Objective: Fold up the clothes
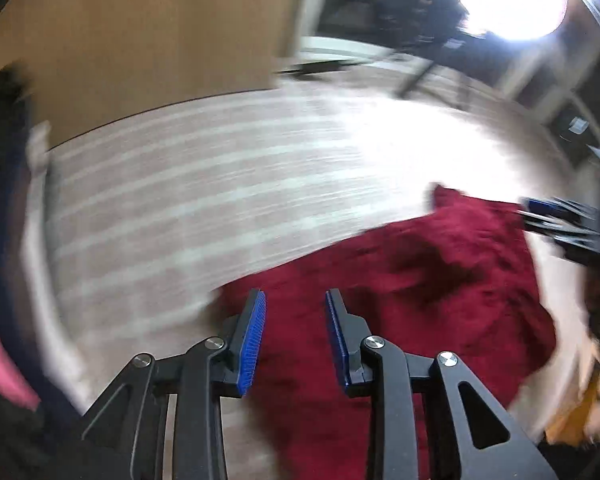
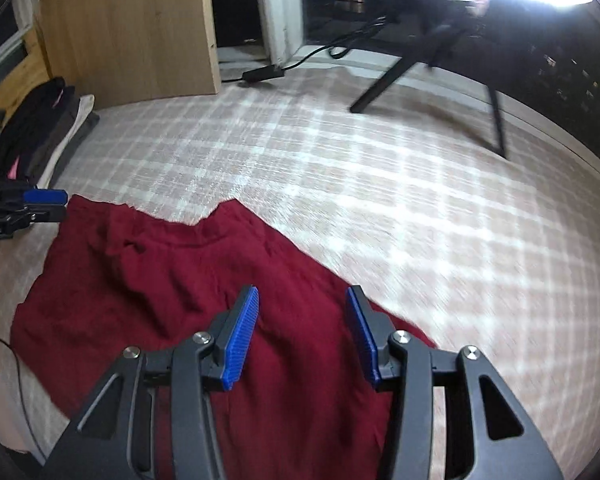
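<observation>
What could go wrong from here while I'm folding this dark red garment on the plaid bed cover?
1. The dark red garment lies rumpled, so folding it now may lock in creases.
2. Both the left gripper and the right gripper hang open above it; closing too deep could pinch the plaid bed cover too.
3. The left wrist view is motion-blurred, so a fast move may miss the edge.

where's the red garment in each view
Left wrist: the red garment fills the lower centre and right, under the open left tool.
Right wrist: it spreads over the lower left and centre, under the open right tool.
Shared landmark: the plaid cover beneath it.
</observation>
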Action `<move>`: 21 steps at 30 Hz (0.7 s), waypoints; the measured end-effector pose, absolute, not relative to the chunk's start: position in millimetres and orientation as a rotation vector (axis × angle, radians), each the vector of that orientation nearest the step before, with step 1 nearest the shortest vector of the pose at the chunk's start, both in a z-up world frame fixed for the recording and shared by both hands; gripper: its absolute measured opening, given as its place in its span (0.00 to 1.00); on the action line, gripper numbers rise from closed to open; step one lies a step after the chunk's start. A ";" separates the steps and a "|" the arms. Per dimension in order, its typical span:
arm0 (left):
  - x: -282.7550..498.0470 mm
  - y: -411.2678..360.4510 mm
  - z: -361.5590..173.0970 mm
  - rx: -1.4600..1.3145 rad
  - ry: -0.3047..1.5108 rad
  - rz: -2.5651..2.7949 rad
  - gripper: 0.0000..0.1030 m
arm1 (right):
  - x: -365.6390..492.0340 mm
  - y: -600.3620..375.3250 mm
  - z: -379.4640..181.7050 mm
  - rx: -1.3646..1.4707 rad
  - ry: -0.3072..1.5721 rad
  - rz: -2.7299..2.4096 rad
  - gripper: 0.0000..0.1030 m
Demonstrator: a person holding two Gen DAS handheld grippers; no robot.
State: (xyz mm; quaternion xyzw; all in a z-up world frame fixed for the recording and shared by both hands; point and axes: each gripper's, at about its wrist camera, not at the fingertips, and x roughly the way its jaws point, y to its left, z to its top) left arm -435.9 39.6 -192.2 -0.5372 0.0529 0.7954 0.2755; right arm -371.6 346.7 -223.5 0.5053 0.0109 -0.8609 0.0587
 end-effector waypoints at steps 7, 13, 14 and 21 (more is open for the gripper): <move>-451.3 101.7 -202.0 -1.393 0.333 1.963 0.30 | -394.2 340.1 -238.0 1.524 0.095 -2.560 0.44; -448.8 125.0 -215.7 -1.388 0.375 1.860 0.24 | -402.1 344.7 -245.8 1.517 0.079 -2.542 0.44; -444.3 125.6 -214.4 -1.377 0.385 1.854 0.14 | -402.6 345.1 -246.8 1.517 0.074 -2.539 0.44; -406.1 119.9 -198.3 -1.335 0.390 1.763 0.05 | -405.8 343.6 -252.7 1.517 0.047 -2.516 0.43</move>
